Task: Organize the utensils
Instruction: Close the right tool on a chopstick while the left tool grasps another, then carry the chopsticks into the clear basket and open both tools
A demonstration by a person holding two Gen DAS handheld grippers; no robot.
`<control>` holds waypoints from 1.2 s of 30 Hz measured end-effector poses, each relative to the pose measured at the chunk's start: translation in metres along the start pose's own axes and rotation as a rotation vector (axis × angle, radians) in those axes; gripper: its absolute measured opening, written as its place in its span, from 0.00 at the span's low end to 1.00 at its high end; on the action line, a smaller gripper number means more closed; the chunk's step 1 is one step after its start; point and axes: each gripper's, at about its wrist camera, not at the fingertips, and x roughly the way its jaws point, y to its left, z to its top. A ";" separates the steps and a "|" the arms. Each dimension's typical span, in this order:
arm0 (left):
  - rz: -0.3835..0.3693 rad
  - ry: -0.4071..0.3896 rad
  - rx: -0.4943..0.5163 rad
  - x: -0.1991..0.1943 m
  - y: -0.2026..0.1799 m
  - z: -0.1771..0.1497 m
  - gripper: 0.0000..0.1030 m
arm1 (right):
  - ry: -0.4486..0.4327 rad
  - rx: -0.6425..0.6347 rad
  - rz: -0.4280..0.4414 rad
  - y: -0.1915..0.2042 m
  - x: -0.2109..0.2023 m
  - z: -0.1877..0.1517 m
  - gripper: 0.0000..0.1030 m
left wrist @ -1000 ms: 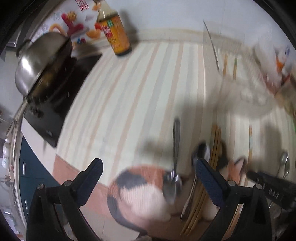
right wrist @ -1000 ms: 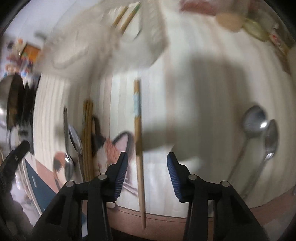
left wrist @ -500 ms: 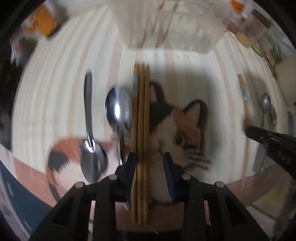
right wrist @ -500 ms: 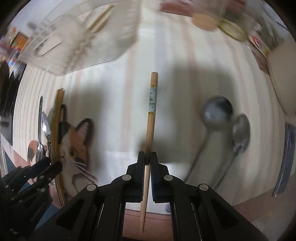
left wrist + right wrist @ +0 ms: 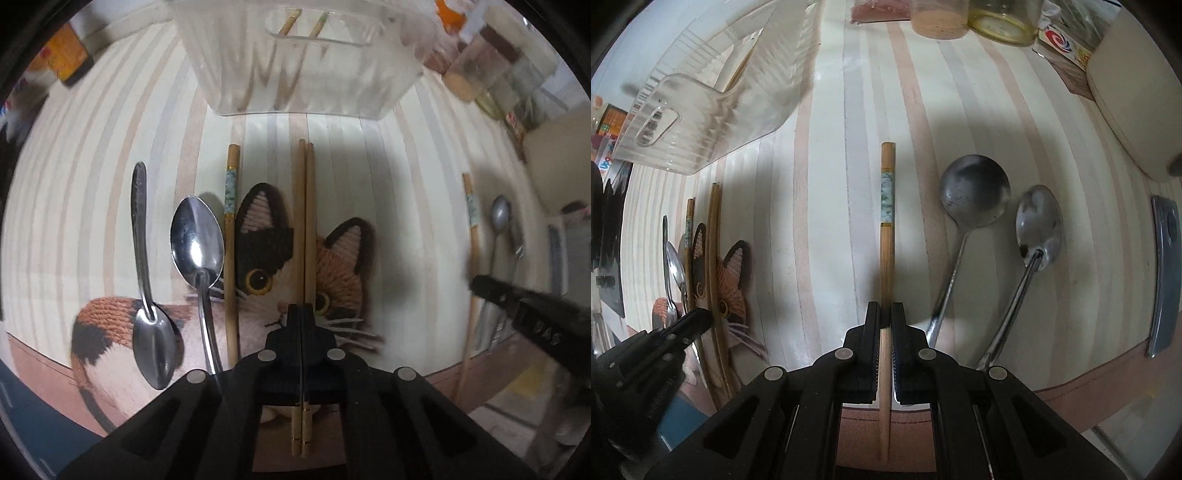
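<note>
My left gripper points down over the cat-face mat. Its jaws are closing tight on a pair of plain wooden chopsticks, pads pressing both sides. Left of the pair lie a green-banded chopstick and two steel spoons. My right gripper is shut on another green-banded chopstick lying on the striped cloth. Two more spoons lie just right of it. A clear plastic bin beyond holds two chopsticks.
Jars and a powder-filled cup stand at the back. A grey flat object lies at the far right, with a cream container behind it. The counter's front edge runs just below both grippers. A black cooktop sits far left.
My left gripper swung right from above the spoons to the plain chopstick pair and shut on it. My right gripper shut on the banded chopstick.
</note>
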 end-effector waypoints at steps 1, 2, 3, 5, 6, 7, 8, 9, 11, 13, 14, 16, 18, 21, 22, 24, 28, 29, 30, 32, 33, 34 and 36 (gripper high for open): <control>-0.031 0.011 -0.017 0.001 0.003 0.001 0.00 | 0.003 0.003 0.001 0.005 0.004 0.001 0.05; -0.049 0.027 -0.033 0.005 0.007 0.002 0.00 | 0.003 0.007 0.002 0.003 0.003 0.000 0.05; -0.050 0.014 -0.035 0.004 0.009 0.002 0.00 | 0.003 0.008 0.001 0.001 0.003 0.000 0.05; -0.021 0.016 -0.021 0.004 0.012 0.004 0.02 | 0.003 0.011 0.000 -0.001 0.002 0.000 0.05; -0.020 0.020 -0.026 0.004 0.014 0.005 0.04 | 0.003 0.013 0.001 -0.003 0.001 0.000 0.05; -0.022 0.021 -0.028 0.003 0.018 0.006 0.05 | 0.005 0.013 -0.001 -0.002 0.001 -0.001 0.05; -0.011 0.024 -0.018 0.004 0.017 0.006 0.06 | 0.005 0.012 -0.001 -0.004 0.000 -0.001 0.05; -0.010 0.024 -0.006 0.006 0.015 0.000 0.07 | 0.007 0.011 -0.003 0.003 0.005 0.000 0.05; 0.029 0.027 0.032 0.008 0.010 -0.001 0.08 | 0.011 0.002 -0.012 0.003 0.004 0.000 0.06; 0.077 0.025 0.080 0.010 -0.002 0.001 0.08 | 0.016 -0.013 -0.030 0.012 0.008 0.002 0.06; 0.091 0.025 0.094 0.010 -0.005 0.001 0.06 | 0.016 -0.024 -0.042 0.014 0.007 0.002 0.06; 0.106 0.020 0.101 0.010 -0.012 0.001 0.05 | 0.017 -0.028 -0.048 0.016 0.007 0.002 0.06; 0.123 0.007 0.103 0.009 -0.018 -0.002 0.04 | 0.019 -0.013 -0.039 0.014 0.005 0.000 0.06; 0.150 -0.045 0.114 -0.007 -0.024 -0.010 0.04 | 0.003 0.003 -0.017 0.010 -0.003 -0.003 0.06; 0.155 -0.064 0.115 -0.014 -0.027 -0.011 0.04 | 0.000 0.005 -0.010 0.009 -0.006 -0.004 0.06; 0.168 -0.105 0.119 -0.031 -0.026 -0.011 0.04 | -0.011 0.010 0.007 0.008 -0.014 -0.004 0.06; 0.173 -0.176 0.108 -0.067 -0.024 -0.010 0.04 | -0.046 0.016 0.033 0.008 -0.035 -0.001 0.06; 0.167 -0.198 0.104 -0.079 -0.023 -0.010 0.04 | -0.058 0.018 0.048 0.009 -0.043 0.001 0.06; 0.164 -0.213 0.103 -0.086 -0.014 -0.011 0.04 | -0.069 0.018 0.057 0.010 -0.049 0.002 0.06; 0.158 -0.254 0.099 -0.108 -0.011 -0.014 0.04 | -0.093 0.014 0.082 0.011 -0.066 0.007 0.06; 0.147 -0.274 0.093 -0.120 -0.008 -0.013 0.04 | -0.106 0.013 0.102 0.013 -0.076 0.011 0.06; 0.135 -0.292 0.085 -0.129 -0.007 -0.012 0.04 | -0.116 0.011 0.121 0.015 -0.085 0.015 0.06; 0.103 -0.326 0.070 -0.152 -0.004 0.001 0.04 | -0.143 0.006 0.171 0.021 -0.107 0.027 0.06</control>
